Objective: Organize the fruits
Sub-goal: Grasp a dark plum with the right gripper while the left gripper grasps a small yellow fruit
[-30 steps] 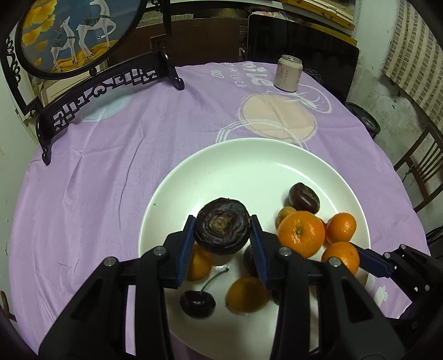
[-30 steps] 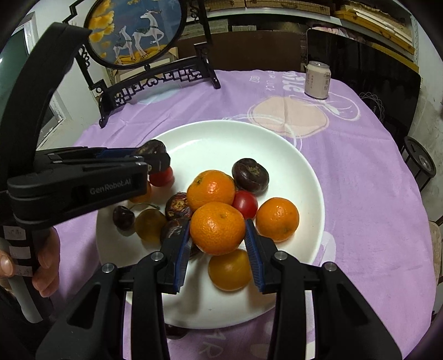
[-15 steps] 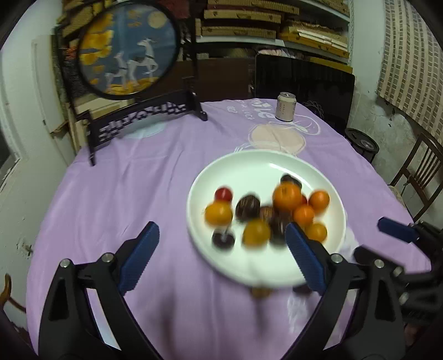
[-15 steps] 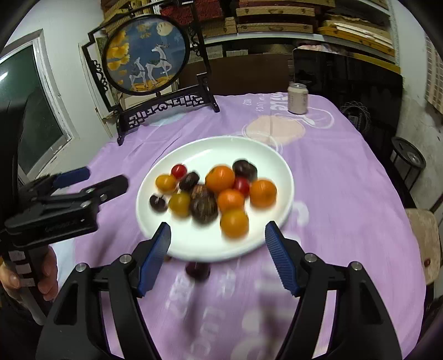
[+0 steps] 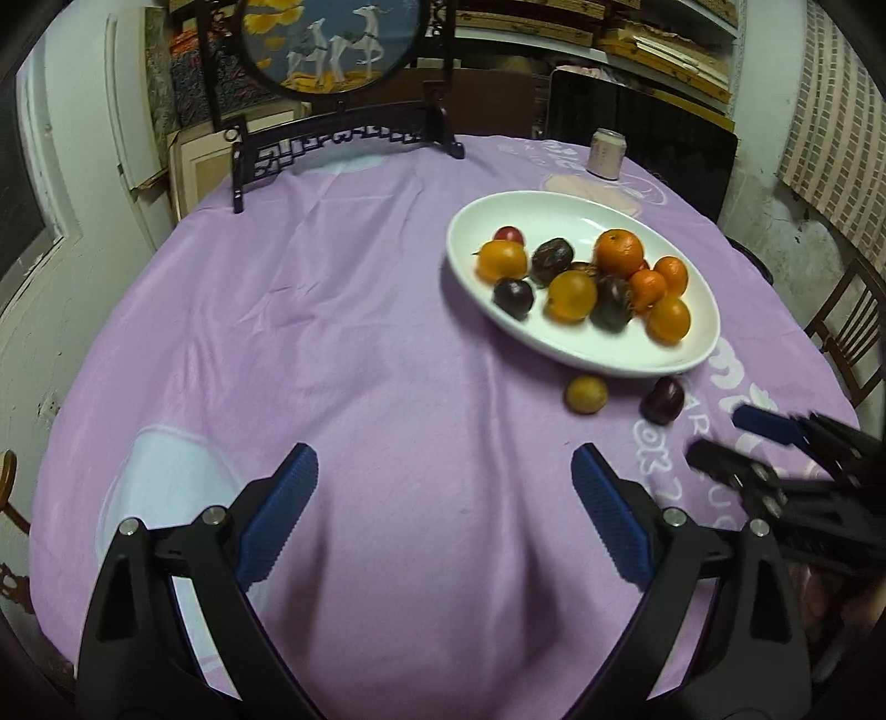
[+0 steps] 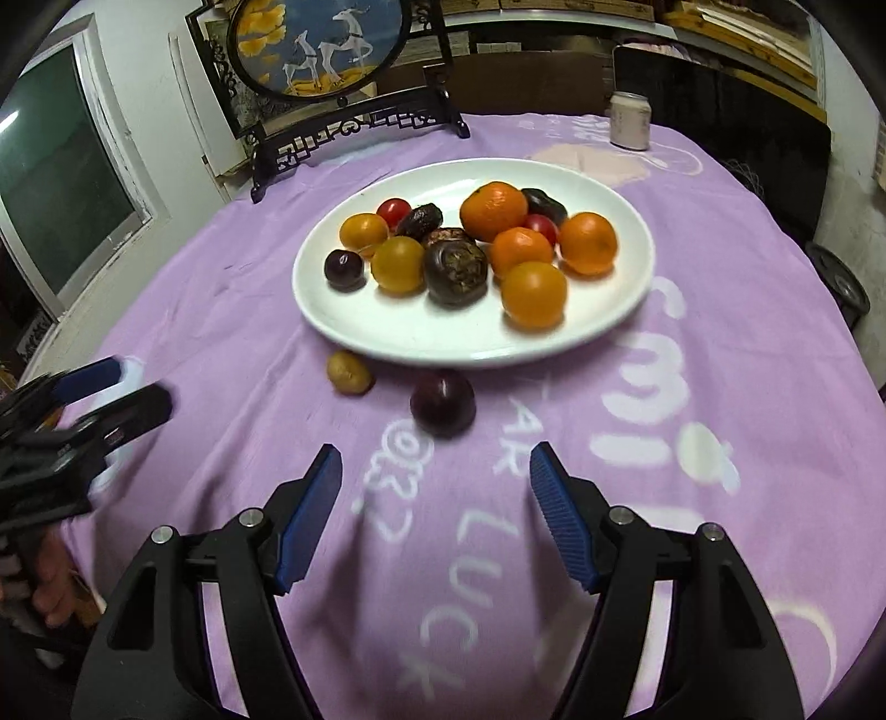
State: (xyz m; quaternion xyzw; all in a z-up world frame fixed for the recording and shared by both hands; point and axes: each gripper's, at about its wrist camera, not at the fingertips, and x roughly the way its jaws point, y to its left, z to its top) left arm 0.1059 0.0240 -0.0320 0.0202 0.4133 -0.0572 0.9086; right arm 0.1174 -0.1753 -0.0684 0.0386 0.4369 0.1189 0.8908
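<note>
Nearest the cameras, the left gripper is hanging over bare purple tablecloth with its jaws spread wide and nothing between them, while the right gripper is standing apart and empty too, its jaws having just been opening and then easing in slightly. Just beyond the right gripper, a dark plum and a small yellowish fruit are lying on the cloth, just beside the near rim of the white plate and not on it. The step in hand is probably gathering these two strays; doing it well likely means coming down over the plum with the jaws straddling it, closing gently since round fruit may roll on soft cloth, and setting it in the plate's bare front part. On the plate, oranges, dark fruits and red tomatoes are sitting clustered. Farther off, a pale can is standing near the table's far edge, a framed deer picture is resting on a black carved stand, and cluttered shelves are lining the wall.
</note>
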